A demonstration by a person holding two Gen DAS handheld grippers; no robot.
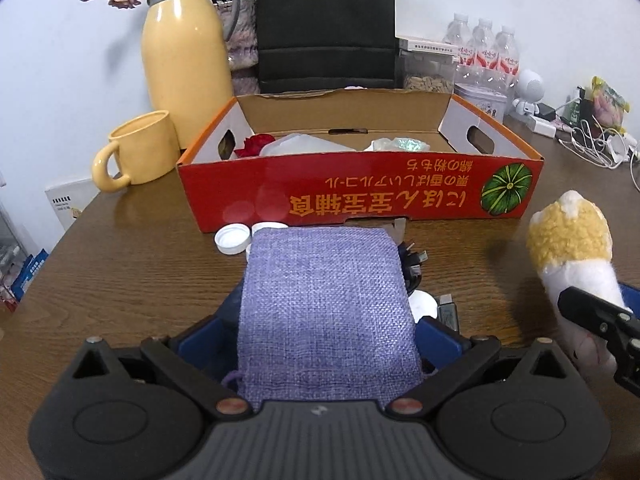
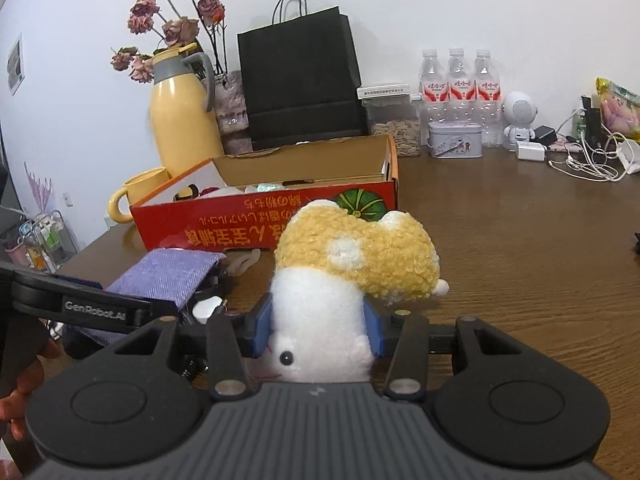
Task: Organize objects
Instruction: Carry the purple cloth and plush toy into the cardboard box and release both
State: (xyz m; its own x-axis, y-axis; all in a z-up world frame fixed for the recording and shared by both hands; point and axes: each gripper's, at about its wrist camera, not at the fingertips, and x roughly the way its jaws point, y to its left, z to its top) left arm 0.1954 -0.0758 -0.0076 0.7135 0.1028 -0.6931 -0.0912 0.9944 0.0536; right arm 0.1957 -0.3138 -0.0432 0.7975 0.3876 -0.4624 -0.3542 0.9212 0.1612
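Observation:
My left gripper (image 1: 326, 340) is shut on a purple woven pouch (image 1: 324, 300) and holds it just above the brown table, in front of the red cardboard box (image 1: 360, 196). My right gripper (image 2: 318, 328) is shut on a white and yellow plush toy (image 2: 352, 264), to the right of the pouch. The plush also shows at the right of the left wrist view (image 1: 572, 248). The pouch shows at the left of the right wrist view (image 2: 168, 276). The box (image 2: 256, 220) is open and holds a red item (image 1: 254, 145), clear plastic and a pale wrapped item.
White bottle caps (image 1: 232, 239), cables and small gadgets (image 1: 448, 312) lie on the table by the pouch. A yellow mug (image 1: 138, 152) and yellow jug (image 1: 184, 56) stand left of the box. A black bag (image 2: 300, 84), water bottles (image 2: 460, 84), a tin (image 2: 454, 138) and chargers stand behind.

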